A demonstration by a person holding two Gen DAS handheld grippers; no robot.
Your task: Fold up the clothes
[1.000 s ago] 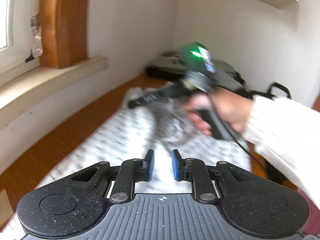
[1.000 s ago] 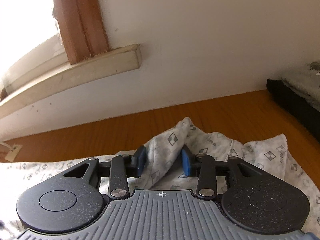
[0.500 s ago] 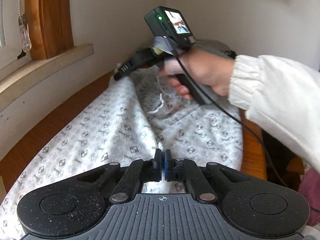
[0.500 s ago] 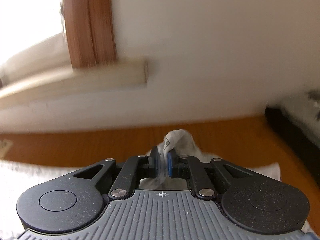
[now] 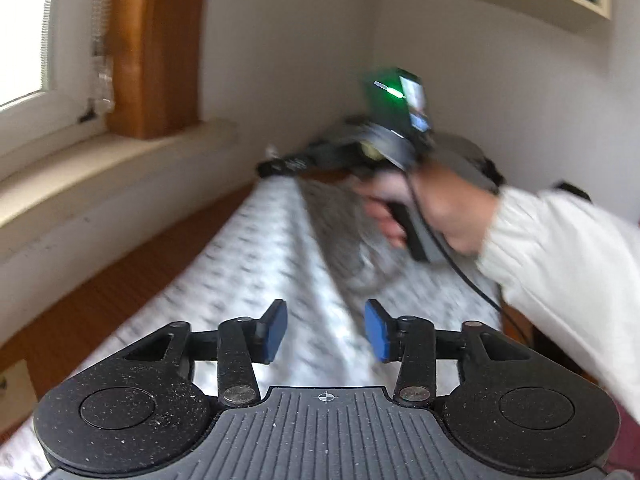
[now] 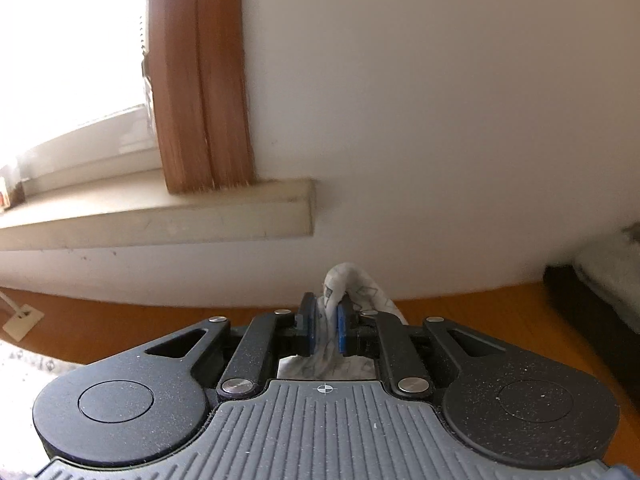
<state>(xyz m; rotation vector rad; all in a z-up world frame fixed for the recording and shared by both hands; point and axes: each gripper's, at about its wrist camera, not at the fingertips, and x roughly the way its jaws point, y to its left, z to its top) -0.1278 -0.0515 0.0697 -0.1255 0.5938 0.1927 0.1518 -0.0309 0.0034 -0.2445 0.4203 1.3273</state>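
Left gripper (image 5: 325, 330) let go, jaws opening over the cloth (image 5: 248, 264), nothing between them. Right gripper (image 6: 325, 326) clenched on a cloth corner, lifted at lower centre: fold underway.

Wooden tabletop (image 5: 100, 300), warm orange-brown with a fine lengthwise grain, running along a white wall beneath a pale window sill. Spread over most of it, a light patterned garment (image 5: 256, 264), white-grey with small dark diamond motifs, blurred in the left wrist view; one part lying flat on the wood, another part lifted off it in a ridge toward the far end. At the far end of the tabletop, a dark flat object (image 6: 588, 304) with a folded grey cloth (image 6: 612, 268) on top, near the corner of the walls. Near the left edge, a small white tag or plug (image 6: 22, 322) lying on the wood.
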